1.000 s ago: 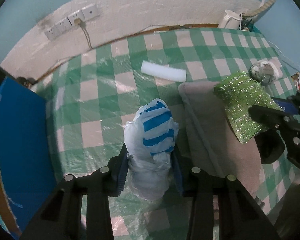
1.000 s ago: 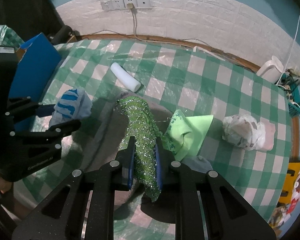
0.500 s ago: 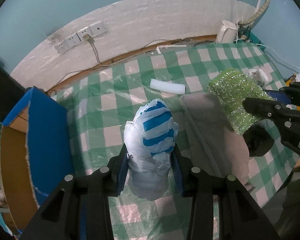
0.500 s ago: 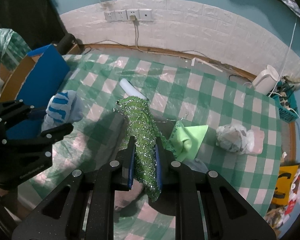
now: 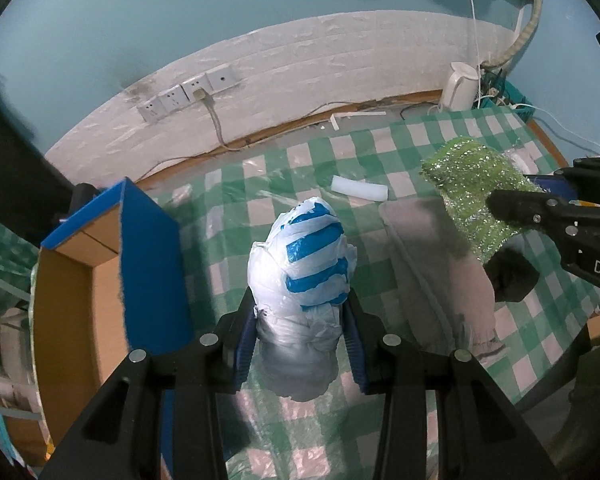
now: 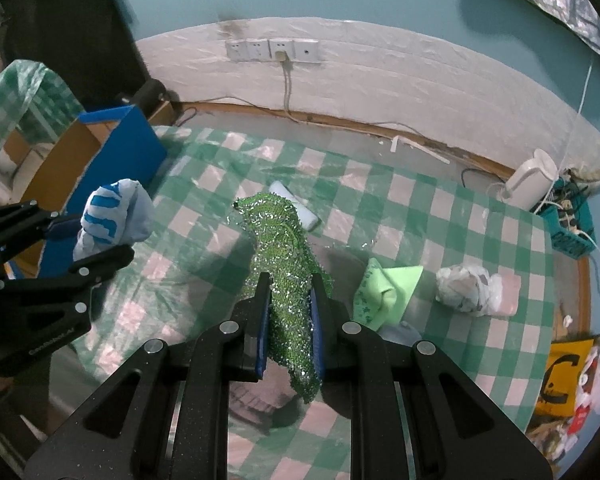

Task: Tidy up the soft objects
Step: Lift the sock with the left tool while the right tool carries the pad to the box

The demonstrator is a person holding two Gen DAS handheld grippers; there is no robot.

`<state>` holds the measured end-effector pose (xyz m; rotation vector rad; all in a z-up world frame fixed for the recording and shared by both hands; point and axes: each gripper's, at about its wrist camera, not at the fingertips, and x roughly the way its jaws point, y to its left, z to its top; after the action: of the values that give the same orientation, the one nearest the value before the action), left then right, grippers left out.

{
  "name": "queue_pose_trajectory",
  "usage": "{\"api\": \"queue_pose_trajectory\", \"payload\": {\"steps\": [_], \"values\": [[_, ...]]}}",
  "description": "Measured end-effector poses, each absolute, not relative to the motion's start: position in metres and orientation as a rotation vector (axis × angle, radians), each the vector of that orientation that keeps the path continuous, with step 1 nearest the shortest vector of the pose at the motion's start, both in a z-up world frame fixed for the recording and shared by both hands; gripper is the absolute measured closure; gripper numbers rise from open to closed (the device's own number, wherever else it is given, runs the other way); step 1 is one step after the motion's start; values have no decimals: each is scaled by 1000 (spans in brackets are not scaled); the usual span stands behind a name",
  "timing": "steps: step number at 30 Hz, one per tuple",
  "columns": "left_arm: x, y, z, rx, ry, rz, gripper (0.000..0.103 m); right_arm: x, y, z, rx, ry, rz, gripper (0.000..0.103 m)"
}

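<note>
Green-checked desk (image 5: 300, 160): left gripper (image 5: 300, 332) jaws clamped on crumpled blue-striped white plastic bag (image 5: 304, 264), right gripper (image 6: 288, 312) jaws clamped on glittery green cloth (image 6: 280, 248). Keep both squeezes firm, clear the open blue-edged cardboard box (image 5: 100, 272) wall before dropping.

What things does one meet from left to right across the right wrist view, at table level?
Blue cardboard box → white and blue striped plastic bag → glittery green cloth → light green folded cloth → crumpled white plastic bag → white electric kettle.

Each hand-held gripper (image 5: 300, 336) is matte black plastic with blue finger pads, silver screws and white lettering
</note>
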<state>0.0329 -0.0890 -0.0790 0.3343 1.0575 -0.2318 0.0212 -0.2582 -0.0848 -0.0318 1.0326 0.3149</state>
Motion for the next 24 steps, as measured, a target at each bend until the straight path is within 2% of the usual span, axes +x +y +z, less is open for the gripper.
{"api": "queue_pose_trajectory", "payload": {"steps": [24], "values": [[16,-13,-44,273,988,-114,63,23,-154,-34,-109,949,492,87]]}}
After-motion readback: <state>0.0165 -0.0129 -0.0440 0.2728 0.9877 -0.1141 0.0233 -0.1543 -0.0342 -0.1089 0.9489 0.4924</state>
